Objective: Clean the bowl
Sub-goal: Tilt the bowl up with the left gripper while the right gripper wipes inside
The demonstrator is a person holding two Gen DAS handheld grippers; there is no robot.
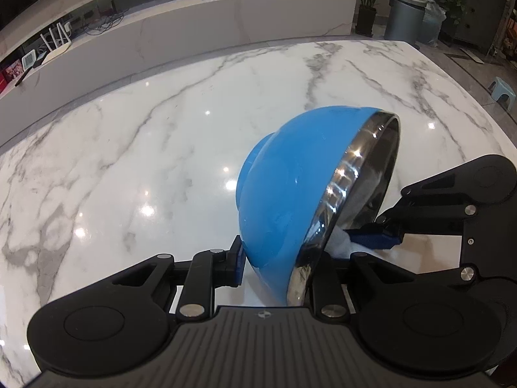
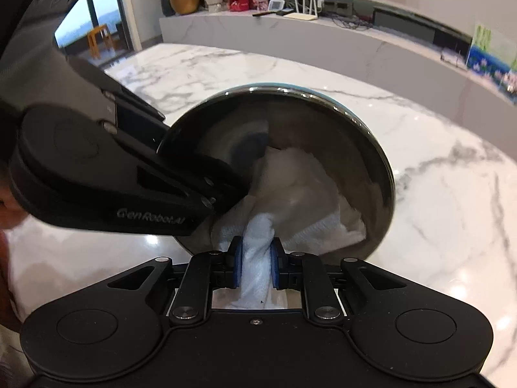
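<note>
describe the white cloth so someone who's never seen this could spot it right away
Start at the white marble table with grey veins, where a bowl with a blue outside and shiny metal inside is held tilted on its side. The white terry cloth is bunched inside that bowl, its tail pinched between the right gripper's blue pads. It is the only soft, fluffy thing among hard, glossy surfaces.
</note>
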